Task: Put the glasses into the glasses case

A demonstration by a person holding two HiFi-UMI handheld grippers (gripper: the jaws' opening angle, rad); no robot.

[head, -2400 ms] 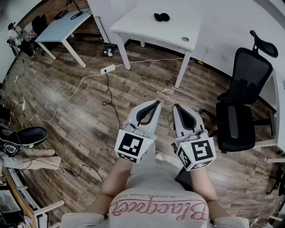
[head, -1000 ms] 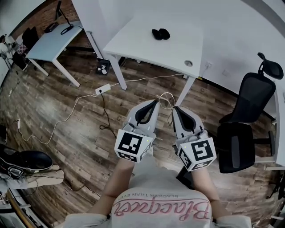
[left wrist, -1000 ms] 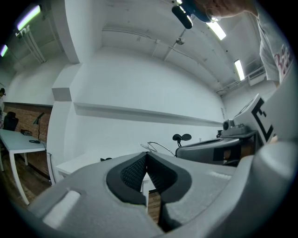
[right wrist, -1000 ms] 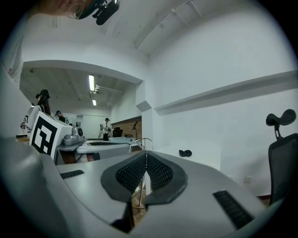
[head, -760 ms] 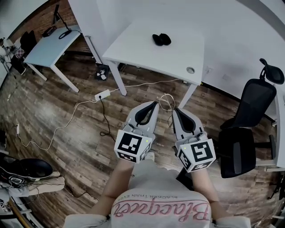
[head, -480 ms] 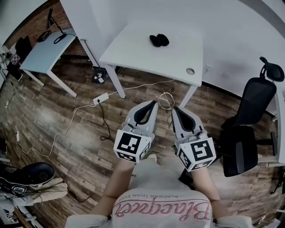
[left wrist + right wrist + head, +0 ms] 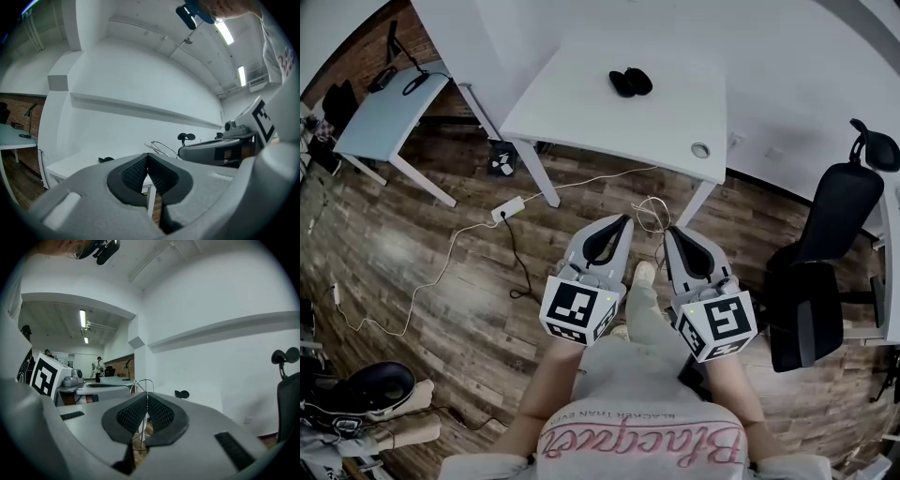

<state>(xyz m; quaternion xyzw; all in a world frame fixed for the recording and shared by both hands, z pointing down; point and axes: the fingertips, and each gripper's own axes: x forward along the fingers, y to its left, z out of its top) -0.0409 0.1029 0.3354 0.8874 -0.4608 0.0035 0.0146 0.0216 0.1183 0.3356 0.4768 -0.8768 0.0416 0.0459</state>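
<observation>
A black glasses case point(image 7: 630, 82) lies on the white table point(image 7: 572, 108), far ahead of both grippers. It also shows small in the left gripper view as the case point(image 7: 106, 160) and in the right gripper view as the case point(image 7: 182, 393). My right gripper point(image 7: 668, 228) is shut on thin wire-frame glasses point(image 7: 651, 213), whose wire point(image 7: 143, 383) sticks up from between the pads. My left gripper point(image 7: 627, 218) is shut with nothing in it, held side by side with the right one, above the wooden floor.
A black office chair point(image 7: 825, 234) stands at the right. A power strip point(image 7: 508, 207) with cables lies on the floor at the left. A second, light table point(image 7: 389, 103) stands at the far left. The person's foot point(image 7: 644, 274) shows between the grippers.
The white table with the case has come closer and lower in the head view. Both grippers keep the same pose, and a foot has stepped forward between them.
</observation>
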